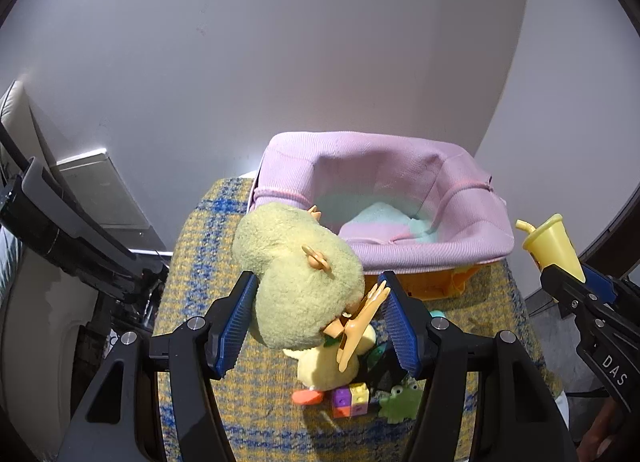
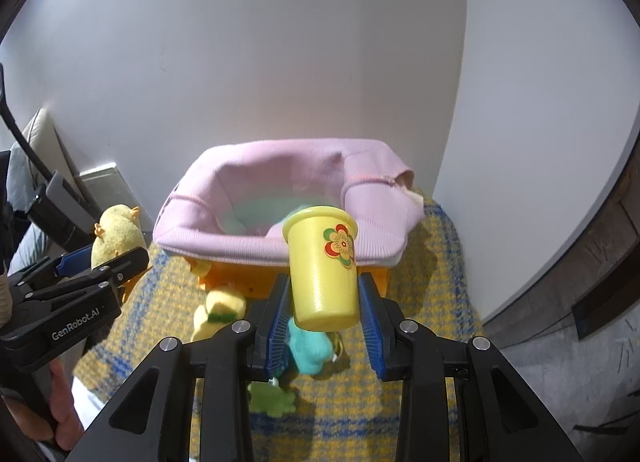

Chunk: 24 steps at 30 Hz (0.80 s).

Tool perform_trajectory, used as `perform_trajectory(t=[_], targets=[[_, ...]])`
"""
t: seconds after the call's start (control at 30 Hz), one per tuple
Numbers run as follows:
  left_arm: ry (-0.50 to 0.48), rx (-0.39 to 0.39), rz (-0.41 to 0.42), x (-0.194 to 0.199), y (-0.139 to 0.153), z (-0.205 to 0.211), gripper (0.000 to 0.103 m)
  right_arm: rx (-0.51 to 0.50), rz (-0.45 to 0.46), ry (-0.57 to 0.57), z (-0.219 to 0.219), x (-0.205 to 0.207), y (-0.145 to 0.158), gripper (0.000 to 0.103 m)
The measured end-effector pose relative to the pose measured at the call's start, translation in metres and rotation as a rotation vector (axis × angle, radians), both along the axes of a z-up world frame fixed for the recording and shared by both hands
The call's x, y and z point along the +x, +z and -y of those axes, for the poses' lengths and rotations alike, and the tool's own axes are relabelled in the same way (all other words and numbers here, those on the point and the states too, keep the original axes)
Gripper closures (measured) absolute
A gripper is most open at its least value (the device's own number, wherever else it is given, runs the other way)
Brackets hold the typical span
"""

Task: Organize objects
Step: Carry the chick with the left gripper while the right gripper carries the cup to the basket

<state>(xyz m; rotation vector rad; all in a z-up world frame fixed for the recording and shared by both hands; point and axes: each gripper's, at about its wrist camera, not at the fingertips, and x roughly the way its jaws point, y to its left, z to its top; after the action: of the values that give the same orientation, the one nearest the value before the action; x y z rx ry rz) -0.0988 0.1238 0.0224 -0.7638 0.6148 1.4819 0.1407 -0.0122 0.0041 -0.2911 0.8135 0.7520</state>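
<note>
Pink-lined basket (image 2: 280, 190) lies just ahead of both jaws: the right gripper (image 2: 324, 302) clamps a yellow cup (image 2: 322, 270), the left gripper (image 1: 316, 322) a plush chick (image 1: 296, 270), both held above the table (image 1: 192, 262).

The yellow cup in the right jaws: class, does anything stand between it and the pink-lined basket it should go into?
Nothing visible does. The yellow cup is held up in front of the basket, whose open top faces it. The other toys lie lower down on the checked cloth, out of the path.
</note>
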Motion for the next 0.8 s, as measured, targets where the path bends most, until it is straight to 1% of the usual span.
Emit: perform_trajectory(t=[0.37, 0.8], targets=[[-0.029, 0.011, -0.009, 0.006, 0.005, -0.033, 0.042, 0.017, 0.002, 0.002, -0.023, 0.012, 0.005, 0.069], [-0.033, 0.024, -0.004, 0.008, 0.005, -0.082, 0.042, 0.017, 0.003, 0.013, -0.054, 0.044, 0.006, 0.069]])
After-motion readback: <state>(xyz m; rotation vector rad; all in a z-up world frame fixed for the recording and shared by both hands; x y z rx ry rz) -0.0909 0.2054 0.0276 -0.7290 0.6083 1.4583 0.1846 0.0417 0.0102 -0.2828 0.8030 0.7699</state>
